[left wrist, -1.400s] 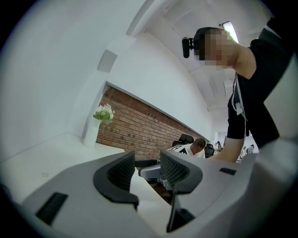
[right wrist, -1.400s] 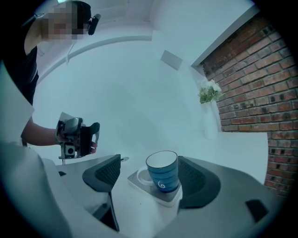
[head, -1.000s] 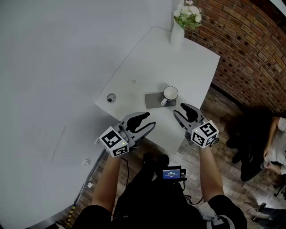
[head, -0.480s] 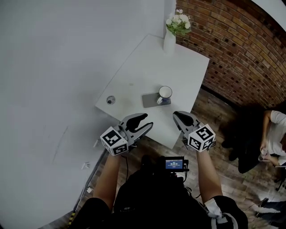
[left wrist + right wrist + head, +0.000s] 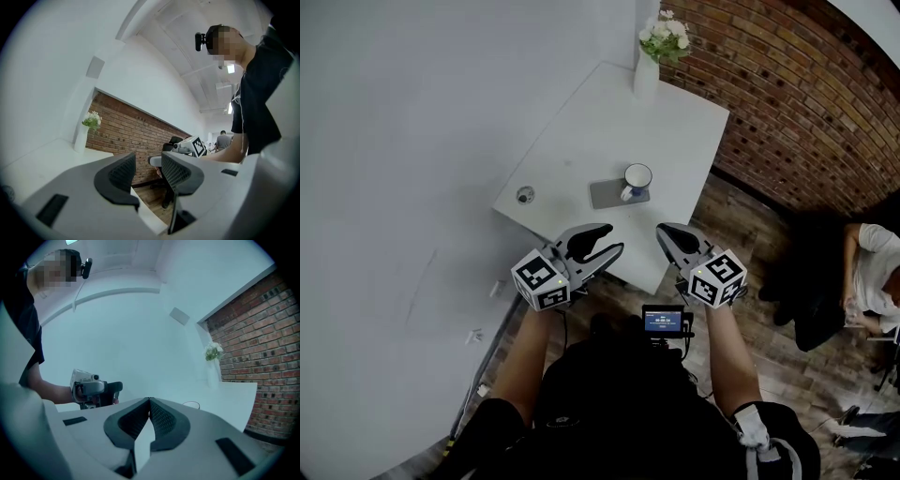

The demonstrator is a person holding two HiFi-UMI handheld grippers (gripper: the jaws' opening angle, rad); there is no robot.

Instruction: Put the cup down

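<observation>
Left gripper [image 5: 609, 240]: jaws apart, nothing between them. Cup [image 5: 636, 178]: upright on grey mat [image 5: 607, 195] on white table [image 5: 609, 122], clear of both grippers. Right gripper [image 5: 667, 232]: jaws parted a second ago, now pressed together, empty. Judgement: cup set down, task looks finished.

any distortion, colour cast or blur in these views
Head view: fisheye curves the red brick wall, white square table evenly lit, sharp. Left gripper view: dark round vignette, near grey-and-black left gripper slightly soft. Right gripper view: same vignette, bluish cast over everything.

Open tabletop [image 5: 680, 131] around the cup [image 5: 637, 177]; vase [image 5: 646, 77] at far corner.
</observation>
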